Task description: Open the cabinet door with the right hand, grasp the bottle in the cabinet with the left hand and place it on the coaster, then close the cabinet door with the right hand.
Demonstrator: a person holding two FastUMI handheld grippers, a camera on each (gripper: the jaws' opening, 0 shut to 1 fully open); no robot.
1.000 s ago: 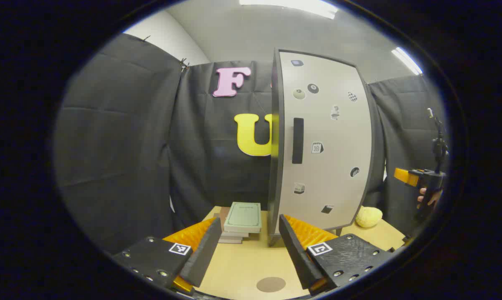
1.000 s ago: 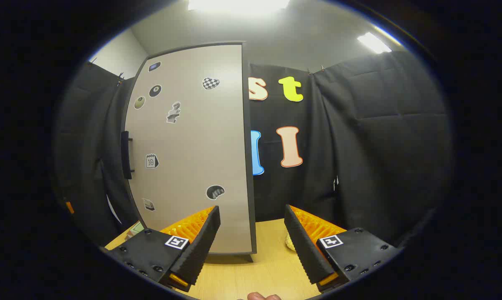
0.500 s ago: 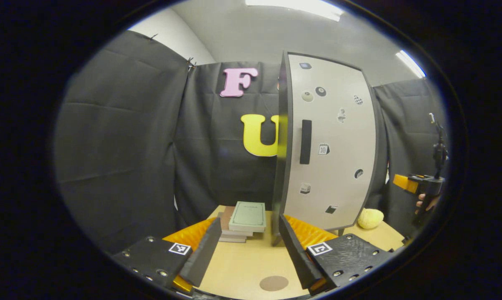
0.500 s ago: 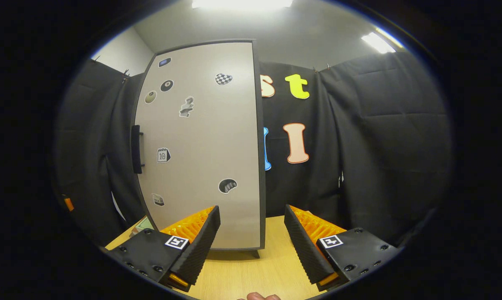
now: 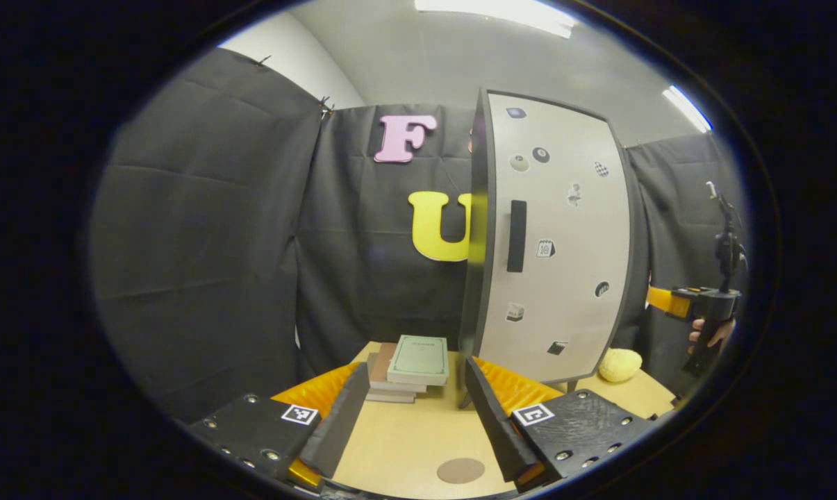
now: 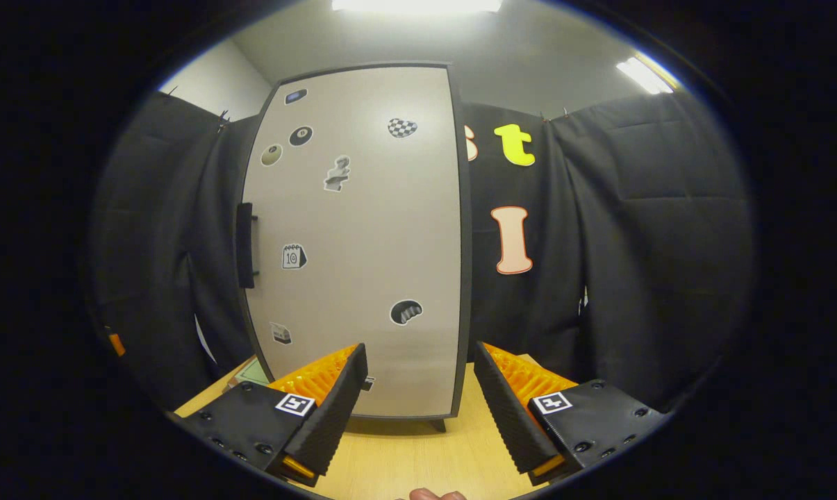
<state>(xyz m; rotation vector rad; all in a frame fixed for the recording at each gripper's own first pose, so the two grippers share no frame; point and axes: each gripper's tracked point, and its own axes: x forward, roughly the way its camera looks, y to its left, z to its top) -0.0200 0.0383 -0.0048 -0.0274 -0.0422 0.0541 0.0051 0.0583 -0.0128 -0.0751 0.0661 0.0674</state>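
Both grippers open, empty; door shut.
L gripper [image 5: 408,417] over round brown coaster [image 5: 460,470]; R gripper [image 6: 418,403] shifted right vs 1s ago, facing beige stickered cabinet door [image 6: 362,236]; bottle unseen.

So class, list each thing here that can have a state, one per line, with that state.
cabinet door: shut, handle free.
left gripper: open, holding nothing.
right gripper: open, holding nothing, short of the door.
coaster: bare, flat on the table.
books: stacked, closed.
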